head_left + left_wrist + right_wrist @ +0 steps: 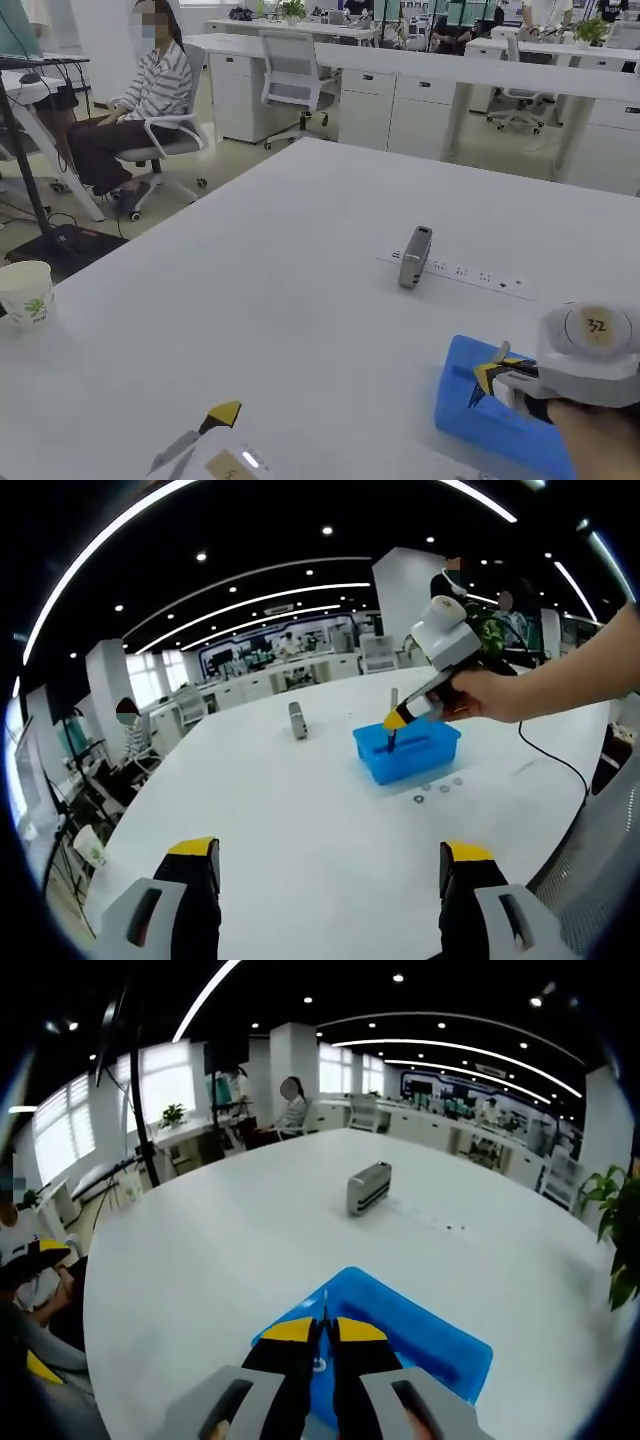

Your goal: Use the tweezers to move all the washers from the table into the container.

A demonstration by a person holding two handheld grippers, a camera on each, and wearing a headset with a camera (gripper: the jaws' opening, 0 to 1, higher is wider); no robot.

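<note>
A blue container (480, 415) sits at the table's near right edge. My right gripper (489, 377) hovers over it, shut on grey tweezers (499, 354). In the right gripper view the jaws (322, 1330) pinch the tweezers (324, 1305) above the blue container (430, 1340). In the left gripper view the tweezers (391, 730) point down into the container (405, 755), held by the right gripper (400, 718). Several washers (432, 788) lie on the table just in front of the container. My left gripper (330, 855) is open and holds nothing; it sits low at the near left (225, 415).
A grey metal box (415, 256) stands mid-table beside a strip of small printed marks. A paper cup (25, 292) stands at the table's left edge. A person sits on an office chair (165, 140) beyond the table. A black cable (550, 755) runs along the table behind the container.
</note>
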